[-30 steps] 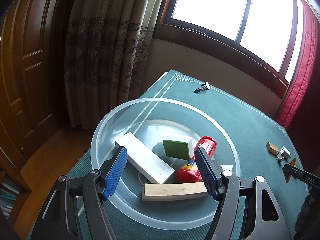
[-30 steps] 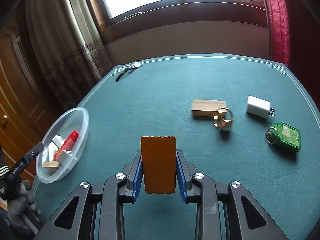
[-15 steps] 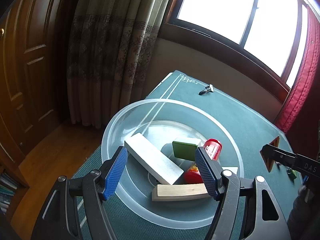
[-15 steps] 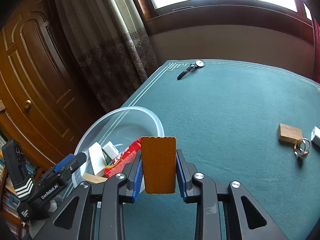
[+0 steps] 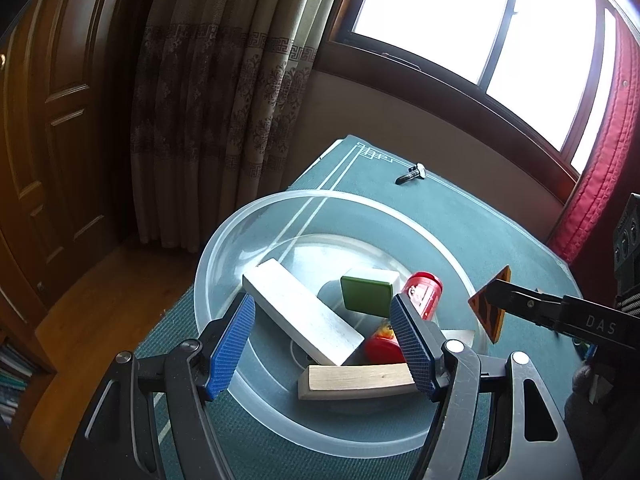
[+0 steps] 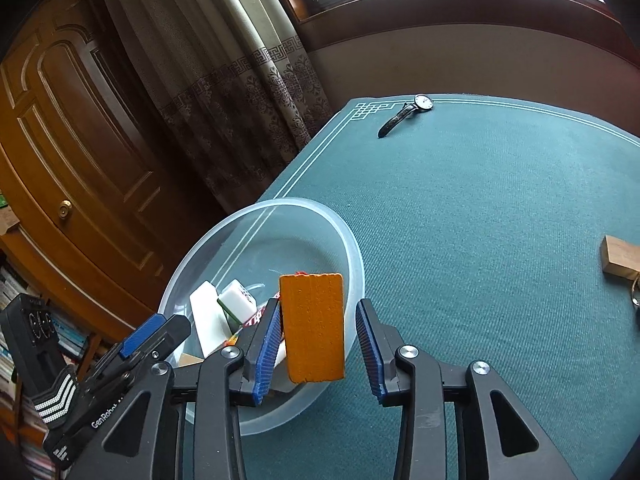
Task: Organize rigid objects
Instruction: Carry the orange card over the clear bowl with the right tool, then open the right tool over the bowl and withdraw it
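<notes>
1. We judge the job to be partly done. The clear bowl (image 5: 224,248) already holds a white block (image 5: 304,316), a green-faced tile (image 5: 367,295), a red canister (image 5: 420,294) and a wooden slat (image 5: 356,381).
2. Our right gripper (image 6: 318,344) has its fingers spread. The orange block (image 6: 313,326) sits between them, touching the left pad and clear of the right one, so we read it as being let go above the bowl's rim at about 3 o'clock.
3. Our left gripper (image 5: 324,346) hangs over the bowl with fingers wide apart and nothing between them.
4. Left on the green table (image 6: 480,208), as far as we can see: a wristwatch (image 6: 404,114) at 12 o'clock near the far edge, and a wooden piece (image 6: 620,258) with a metal ring (image 6: 635,294) out at 3 o'clock.
5. Anything farther right is out of view, so we cannot say how much remains there.
</notes>
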### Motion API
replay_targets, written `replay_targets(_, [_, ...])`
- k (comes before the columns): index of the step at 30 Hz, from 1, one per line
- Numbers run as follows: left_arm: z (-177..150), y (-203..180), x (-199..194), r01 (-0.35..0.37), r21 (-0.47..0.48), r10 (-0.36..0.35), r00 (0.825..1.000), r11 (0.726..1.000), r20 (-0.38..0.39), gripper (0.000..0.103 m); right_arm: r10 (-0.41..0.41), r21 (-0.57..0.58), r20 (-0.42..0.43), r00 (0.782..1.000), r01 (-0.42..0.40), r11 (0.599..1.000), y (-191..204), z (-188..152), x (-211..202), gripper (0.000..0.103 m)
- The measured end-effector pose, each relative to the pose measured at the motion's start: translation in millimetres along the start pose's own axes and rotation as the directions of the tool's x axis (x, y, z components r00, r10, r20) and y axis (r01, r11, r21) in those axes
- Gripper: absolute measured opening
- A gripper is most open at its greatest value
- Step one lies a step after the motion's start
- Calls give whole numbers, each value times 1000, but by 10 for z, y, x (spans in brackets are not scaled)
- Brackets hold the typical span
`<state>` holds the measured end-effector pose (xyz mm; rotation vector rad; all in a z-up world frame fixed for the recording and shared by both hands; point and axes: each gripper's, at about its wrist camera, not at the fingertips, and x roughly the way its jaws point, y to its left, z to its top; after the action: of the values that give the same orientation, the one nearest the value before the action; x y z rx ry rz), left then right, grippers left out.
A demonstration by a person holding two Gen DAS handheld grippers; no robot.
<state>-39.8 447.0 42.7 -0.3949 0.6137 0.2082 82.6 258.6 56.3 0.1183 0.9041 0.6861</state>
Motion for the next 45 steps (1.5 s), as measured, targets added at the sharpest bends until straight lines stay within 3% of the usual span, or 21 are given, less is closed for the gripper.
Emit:
replay_targets(17, [-33,-7,68,7,-16,-7,1000,1000,-18,71,48,-16,-11,999,-48,999,79,-20,43,42])
replay_targets(27, [-38,20,92,9,-17,-9,1000,1000,-15,71,92,34,-3,996,-92,995,37,71,65,42])
replay_targets(30, [-25,39,85,9,-23,-9,1000,1000,-7,71,98,52,18,995,-98,994,-7,85,-4,48])
replay_targets(37, [-27,27,70,13,-19,-13,1000,1000,-3,71,45,57,57,997,-48,997,-127,28,-166,48])
replay_targets(45, [-12,-9,36,14,-13,-14,1000,1000,2,71,-20,20,27,999,20,1000,-163,-212,-153,48])
